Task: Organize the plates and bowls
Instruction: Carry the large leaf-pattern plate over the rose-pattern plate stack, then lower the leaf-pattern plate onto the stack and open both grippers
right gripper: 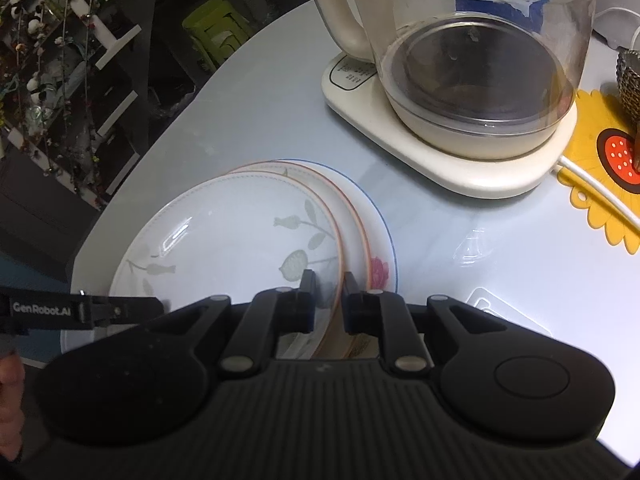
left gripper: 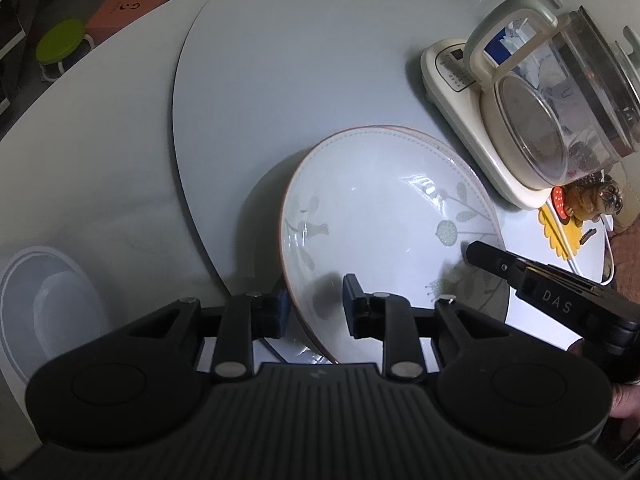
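Gripping: the leaf-patterned plate point(right gripper: 224, 236) is clamped at its near rim by the right gripper point(right gripper: 329, 300).
Left gripper point(left gripper: 316, 304): fingers are set apart astride the opposite rim, not seen pressing.
Stack: the plate is held tilted over two plates, the lowest a blue-rimmed plate point(right gripper: 380, 232).
Edges: the kettle point(right gripper: 472, 72) is near; the table point(left gripper: 280, 60) beyond is bare.
Container: a white bowl point(left gripper: 48, 308) is seen holding nothing.

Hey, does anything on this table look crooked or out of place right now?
Yes: the leaf-patterned plate sits askew on the stack, slid off-centre, so the rose plate underneath pokes out. No chips or spills visible.
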Demonstrator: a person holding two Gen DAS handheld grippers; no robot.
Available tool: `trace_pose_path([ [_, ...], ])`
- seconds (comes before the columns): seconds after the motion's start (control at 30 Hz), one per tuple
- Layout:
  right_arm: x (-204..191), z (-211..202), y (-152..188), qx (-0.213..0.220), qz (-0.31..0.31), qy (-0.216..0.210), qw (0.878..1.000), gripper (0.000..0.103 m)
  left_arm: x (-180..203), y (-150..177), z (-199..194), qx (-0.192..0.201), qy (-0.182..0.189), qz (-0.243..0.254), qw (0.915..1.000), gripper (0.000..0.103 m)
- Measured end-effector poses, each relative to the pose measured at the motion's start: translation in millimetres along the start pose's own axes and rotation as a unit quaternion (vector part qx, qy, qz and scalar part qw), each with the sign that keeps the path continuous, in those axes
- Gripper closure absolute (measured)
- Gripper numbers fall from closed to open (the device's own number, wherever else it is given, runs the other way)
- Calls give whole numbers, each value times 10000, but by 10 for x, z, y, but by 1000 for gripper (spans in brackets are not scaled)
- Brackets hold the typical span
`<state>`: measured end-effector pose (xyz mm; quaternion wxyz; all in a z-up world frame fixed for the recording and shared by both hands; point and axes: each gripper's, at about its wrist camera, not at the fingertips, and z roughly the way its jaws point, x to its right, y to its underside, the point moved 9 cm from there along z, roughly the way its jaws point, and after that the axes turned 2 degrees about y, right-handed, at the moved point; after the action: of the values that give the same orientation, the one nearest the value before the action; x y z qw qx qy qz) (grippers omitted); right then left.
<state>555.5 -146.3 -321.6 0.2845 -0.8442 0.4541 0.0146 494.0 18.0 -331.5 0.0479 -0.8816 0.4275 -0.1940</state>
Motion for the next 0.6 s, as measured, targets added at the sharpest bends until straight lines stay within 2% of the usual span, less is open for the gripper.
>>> trace_pose_path([
  [0.07,17,7,-15,23,65,20,10000,87,32,-3,12,-26,-38,77,10000,70],
  [0.23,60,11,-38,27,336,28,9994,88,43,-16,23,-31,-54,30,10000,69],
  [0.47,173,-71,-68,-11,983,-91,9951,86,-27,-10,-101,40,232,-199,9995,69],
  [0.6,183,-88,-62,-1,922,-65,9957,86,-30,-11,-141,102,264,-182,9994,69],
])
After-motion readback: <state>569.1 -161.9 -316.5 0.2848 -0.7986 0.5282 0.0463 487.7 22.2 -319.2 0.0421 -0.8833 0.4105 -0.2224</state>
